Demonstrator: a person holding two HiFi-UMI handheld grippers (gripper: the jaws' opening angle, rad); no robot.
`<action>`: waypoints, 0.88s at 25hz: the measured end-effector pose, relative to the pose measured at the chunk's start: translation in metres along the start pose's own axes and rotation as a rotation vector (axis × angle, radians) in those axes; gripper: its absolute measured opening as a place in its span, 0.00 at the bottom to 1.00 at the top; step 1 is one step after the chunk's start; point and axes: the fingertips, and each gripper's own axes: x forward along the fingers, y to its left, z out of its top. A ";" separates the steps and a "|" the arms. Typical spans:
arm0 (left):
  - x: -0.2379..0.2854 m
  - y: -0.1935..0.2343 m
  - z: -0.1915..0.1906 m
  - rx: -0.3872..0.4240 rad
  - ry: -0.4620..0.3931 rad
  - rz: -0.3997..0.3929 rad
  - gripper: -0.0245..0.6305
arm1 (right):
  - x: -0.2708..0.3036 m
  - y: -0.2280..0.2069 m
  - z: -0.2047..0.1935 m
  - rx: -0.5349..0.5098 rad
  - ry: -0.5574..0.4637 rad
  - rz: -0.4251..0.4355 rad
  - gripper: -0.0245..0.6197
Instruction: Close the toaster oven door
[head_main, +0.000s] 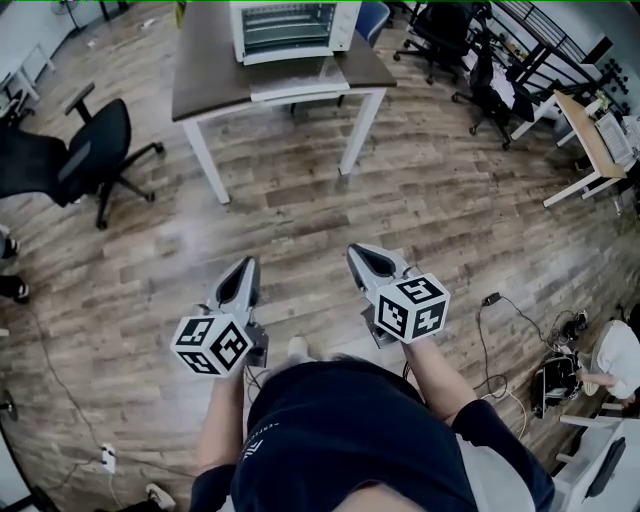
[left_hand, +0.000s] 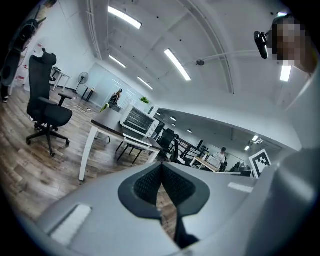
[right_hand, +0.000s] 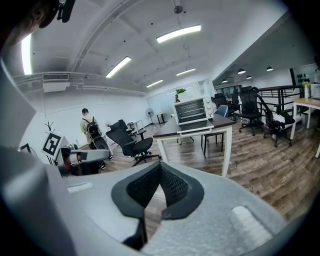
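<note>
A white toaster oven (head_main: 290, 28) stands on a dark-topped table (head_main: 205, 75) with white legs, far ahead of me. Its glass door (head_main: 298, 76) hangs open, folded down flat toward me. My left gripper (head_main: 240, 270) and right gripper (head_main: 364, 257) are held low in front of my body, well short of the table, both shut with nothing between the jaws. The oven (left_hand: 139, 120) shows small in the left gripper view beyond the shut left gripper (left_hand: 161, 169). In the right gripper view the oven (right_hand: 192, 110) sits past the shut right gripper (right_hand: 159, 169).
A black office chair (head_main: 85, 150) stands left of the table on the wood floor. More chairs (head_main: 470, 50) and a light desk (head_main: 590, 140) are at the right. Cables and gear (head_main: 555, 375) lie on the floor at my right. A person (right_hand: 89, 127) stands far back.
</note>
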 end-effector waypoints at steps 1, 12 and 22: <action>-0.001 0.006 0.000 -0.004 0.002 0.005 0.05 | 0.004 0.002 -0.001 0.001 0.005 0.002 0.04; 0.019 0.041 0.001 -0.028 0.031 0.005 0.05 | 0.041 -0.008 -0.002 -0.011 0.046 -0.043 0.04; 0.085 0.052 0.029 0.004 0.010 0.020 0.06 | 0.098 -0.055 0.036 -0.027 0.056 0.008 0.04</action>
